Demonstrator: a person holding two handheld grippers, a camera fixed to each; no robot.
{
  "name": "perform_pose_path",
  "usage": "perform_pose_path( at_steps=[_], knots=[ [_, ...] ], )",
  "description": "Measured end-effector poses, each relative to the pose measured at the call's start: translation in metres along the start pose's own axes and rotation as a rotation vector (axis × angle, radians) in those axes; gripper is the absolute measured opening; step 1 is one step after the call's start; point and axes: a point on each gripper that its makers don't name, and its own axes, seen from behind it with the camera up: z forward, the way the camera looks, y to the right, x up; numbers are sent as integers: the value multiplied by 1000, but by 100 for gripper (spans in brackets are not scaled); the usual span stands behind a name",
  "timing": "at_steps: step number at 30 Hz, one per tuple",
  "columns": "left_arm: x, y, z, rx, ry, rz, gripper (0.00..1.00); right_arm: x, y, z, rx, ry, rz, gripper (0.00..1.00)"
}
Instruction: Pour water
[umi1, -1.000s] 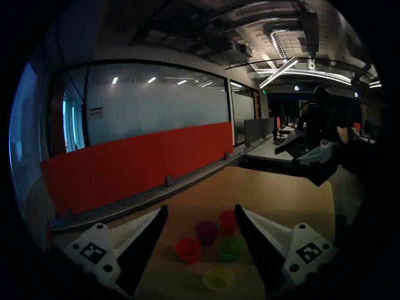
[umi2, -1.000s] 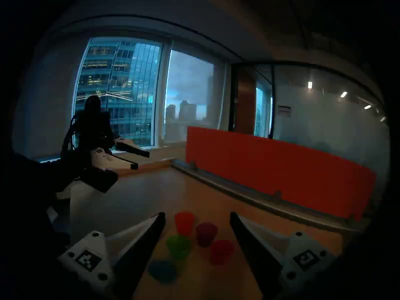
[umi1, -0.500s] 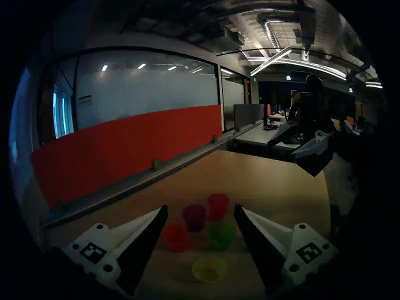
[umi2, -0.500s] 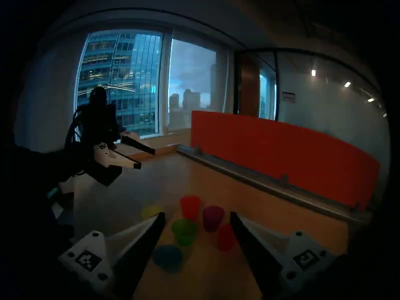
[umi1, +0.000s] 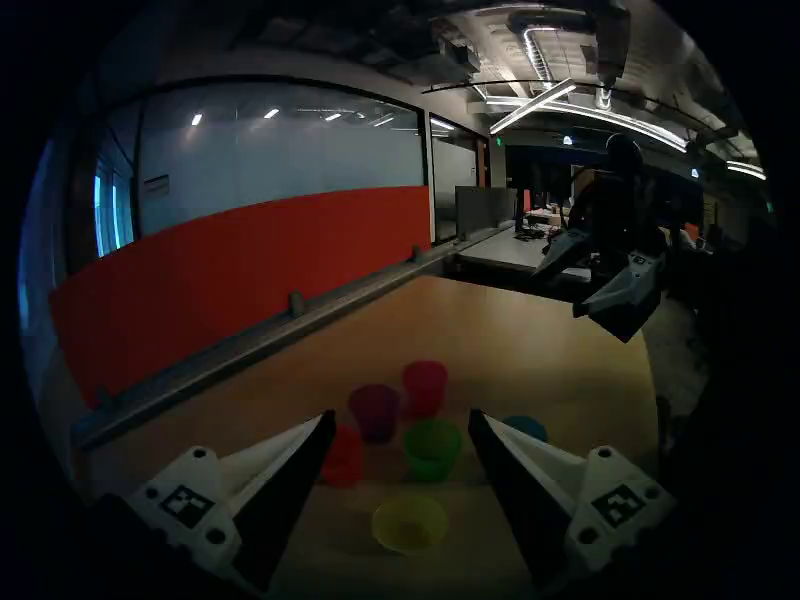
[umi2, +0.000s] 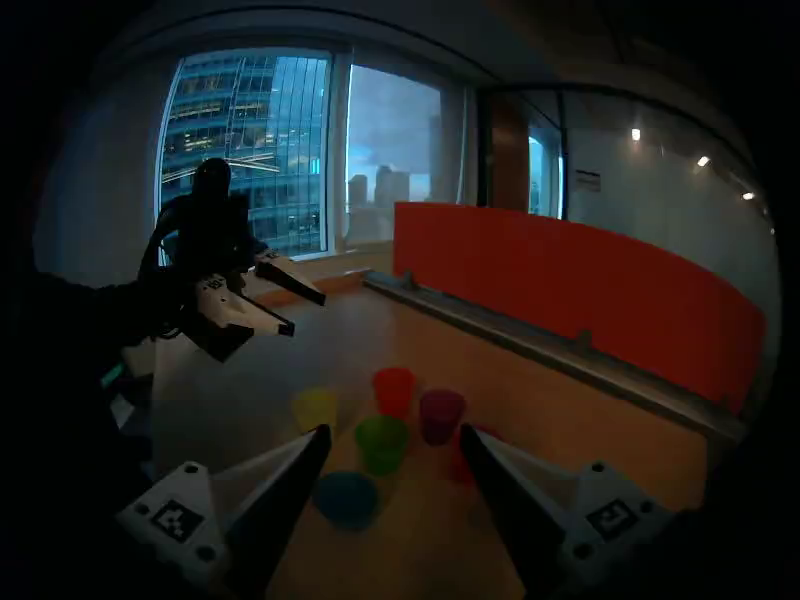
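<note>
Early stage, by the look of it: no cup is gripped and no water is seen being poured. In the left gripper view, the left gripper (umi1: 398, 414) is held low over the desk (umi1: 540, 350), its fingers spread wide with nothing between them. Ahead of them 6 cups are clustered, called left to right: a red cup (umi1: 343, 455), a purple cup (umi1: 375, 410), a yellow cup (umi1: 410, 523) nearest the camera, a pink-red cup (umi1: 425, 385), a green cup (umi1: 432, 448) and a blue cup (umi1: 524, 428) just beside the right-hand finger. In the right gripper view, the right gripper (umi2: 392, 428) is likewise parted and empty above the same cluster. Which cup holds water cannot be told. The whole job is judged left to do: 1 cup to be gripped, lifted and tipped over another.
</note>
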Motion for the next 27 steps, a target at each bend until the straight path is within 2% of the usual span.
perform_pose_path(
  at_steps=[9,18,27],
  knots=[
    [-22,7,13,-26,-37,-1,99,-26,-5,6,13,-30,4,100],
    [-32,8,24,-46,-56,-7,99,-43,-9,13,31,-57,-11,100],
    [-44,9,36,-59,-74,-9,99,-66,-14,27,58,-88,-13,100]
  ],
)
